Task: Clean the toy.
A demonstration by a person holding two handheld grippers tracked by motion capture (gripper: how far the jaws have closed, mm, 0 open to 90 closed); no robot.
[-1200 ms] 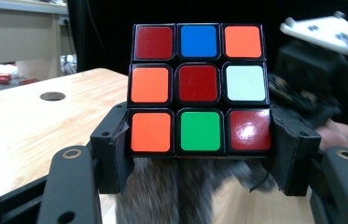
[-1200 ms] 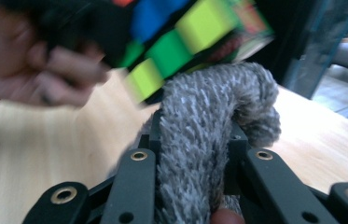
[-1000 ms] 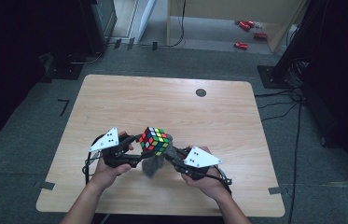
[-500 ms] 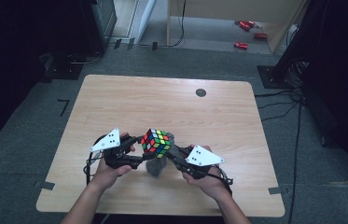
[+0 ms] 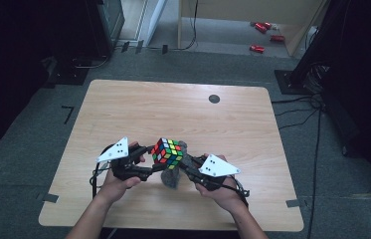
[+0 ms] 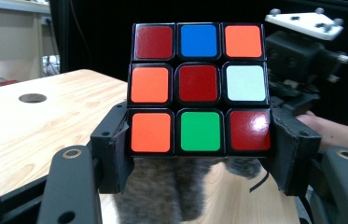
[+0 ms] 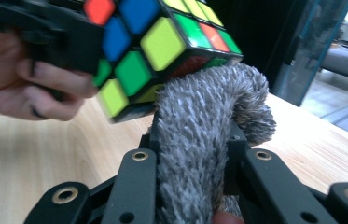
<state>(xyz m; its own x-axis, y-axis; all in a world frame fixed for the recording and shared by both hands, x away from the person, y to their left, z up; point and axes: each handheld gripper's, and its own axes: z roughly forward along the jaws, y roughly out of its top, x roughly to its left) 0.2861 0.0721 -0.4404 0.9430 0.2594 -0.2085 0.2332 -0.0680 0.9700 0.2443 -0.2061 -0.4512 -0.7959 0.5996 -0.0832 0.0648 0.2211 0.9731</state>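
A scrambled colour cube [image 5: 167, 151] hangs above the near middle of the wooden table [image 5: 183, 114]. My left gripper [image 5: 149, 158] is shut on it; in the left gripper view the two jaws clamp the bottom row of the cube [image 6: 198, 88] from either side. My right gripper [image 5: 183, 163] is shut on a grey fluffy cloth [image 5: 171, 176]. In the right gripper view the cloth [image 7: 199, 140] stands up between the jaws and presses against the underside of the cube [image 7: 162, 46]. The left hand [image 7: 27, 84] shows blurred behind the cube.
A small dark round hole [image 5: 214, 98] lies in the tabletop at the far right. Dark equipment stands on the floor at the left [image 5: 103, 25] and right [image 5: 342, 59]. Red objects [image 5: 262, 35] lie on the floor beyond the table.
The right gripper with the cloth has shifted slightly against the cube. The left gripper and the cube have stayed where they were.
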